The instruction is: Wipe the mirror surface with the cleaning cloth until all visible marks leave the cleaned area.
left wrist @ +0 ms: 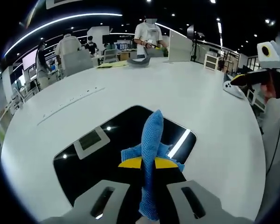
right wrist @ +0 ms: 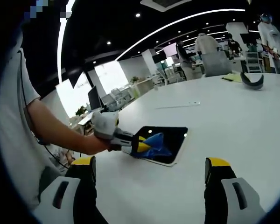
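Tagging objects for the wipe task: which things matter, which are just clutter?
Job:
- mirror, flat on the table
- blue cloth, clamped in the left gripper

Lying about:
- grey curved thing at the far edge
- yellow sheet
- right gripper, open, idle

Left claw (left wrist: 149, 175) clamped, right claw (right wrist: 149, 179) agape.
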The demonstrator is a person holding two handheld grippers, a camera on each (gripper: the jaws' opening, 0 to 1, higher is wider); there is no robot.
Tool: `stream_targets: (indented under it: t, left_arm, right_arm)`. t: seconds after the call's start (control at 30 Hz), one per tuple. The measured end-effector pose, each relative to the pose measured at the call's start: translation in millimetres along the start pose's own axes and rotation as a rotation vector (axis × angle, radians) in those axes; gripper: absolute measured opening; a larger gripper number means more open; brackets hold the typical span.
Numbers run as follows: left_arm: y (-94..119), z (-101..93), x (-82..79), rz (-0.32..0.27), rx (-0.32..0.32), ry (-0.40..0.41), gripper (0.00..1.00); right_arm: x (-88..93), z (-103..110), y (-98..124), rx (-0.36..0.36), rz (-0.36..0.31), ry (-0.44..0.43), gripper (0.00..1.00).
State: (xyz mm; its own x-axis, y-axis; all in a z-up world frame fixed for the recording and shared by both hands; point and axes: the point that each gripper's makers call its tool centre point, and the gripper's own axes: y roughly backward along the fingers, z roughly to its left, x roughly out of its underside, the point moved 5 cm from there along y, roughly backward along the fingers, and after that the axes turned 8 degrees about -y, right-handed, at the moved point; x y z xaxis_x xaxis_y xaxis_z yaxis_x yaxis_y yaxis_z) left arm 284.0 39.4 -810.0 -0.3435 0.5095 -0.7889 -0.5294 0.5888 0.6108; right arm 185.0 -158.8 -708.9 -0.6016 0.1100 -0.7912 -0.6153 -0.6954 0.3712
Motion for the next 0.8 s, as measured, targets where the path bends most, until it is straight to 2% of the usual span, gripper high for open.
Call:
stream_targets:
  t: [0.8]
  left_arm:
    - [7.6, -10.2, 5.6, -0.005, 0.006, 0.017, 0.05]
  right_arm:
    - [0.0, 1.0, 2.3, 0.005, 0.003, 0.009, 0.97]
